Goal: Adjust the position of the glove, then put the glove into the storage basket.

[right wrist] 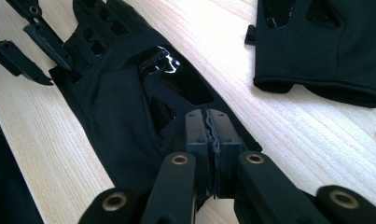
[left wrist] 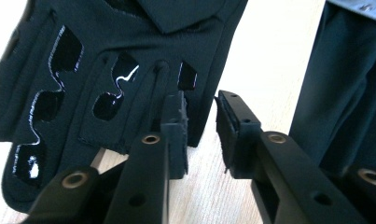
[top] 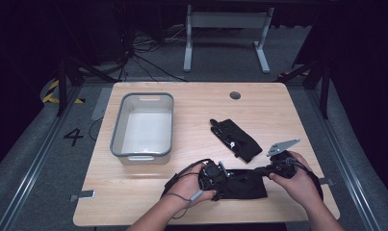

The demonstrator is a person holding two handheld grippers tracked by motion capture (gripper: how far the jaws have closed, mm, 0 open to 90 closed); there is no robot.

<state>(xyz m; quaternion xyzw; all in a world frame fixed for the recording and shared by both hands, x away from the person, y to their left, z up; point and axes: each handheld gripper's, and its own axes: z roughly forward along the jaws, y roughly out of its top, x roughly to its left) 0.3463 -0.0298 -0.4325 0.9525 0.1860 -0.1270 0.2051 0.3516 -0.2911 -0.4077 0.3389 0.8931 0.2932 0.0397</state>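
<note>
A black glove [top: 242, 184] is laid flat on the bench [top: 191, 115] near its front edge, between the two hands. Its cuff end is pinched by the right claw [right wrist: 212, 135], whose jaws are pressed together on the fabric. The left claw [left wrist: 202, 126] is spread a little at the glove's fingers, with nothing gripped; bare wood is seen between its jaws. A second glove [top: 236, 138] is seen farther back, and a grey tub [top: 119, 130] to the left.

The pale wooden rectangular surface [top: 191, 202] carried a grey-rimmed white plastic tub [top: 142, 124] and two black fabric gloves, one [top: 236, 139] mid-surface, the other [top: 244, 184] near the front edge.
</note>
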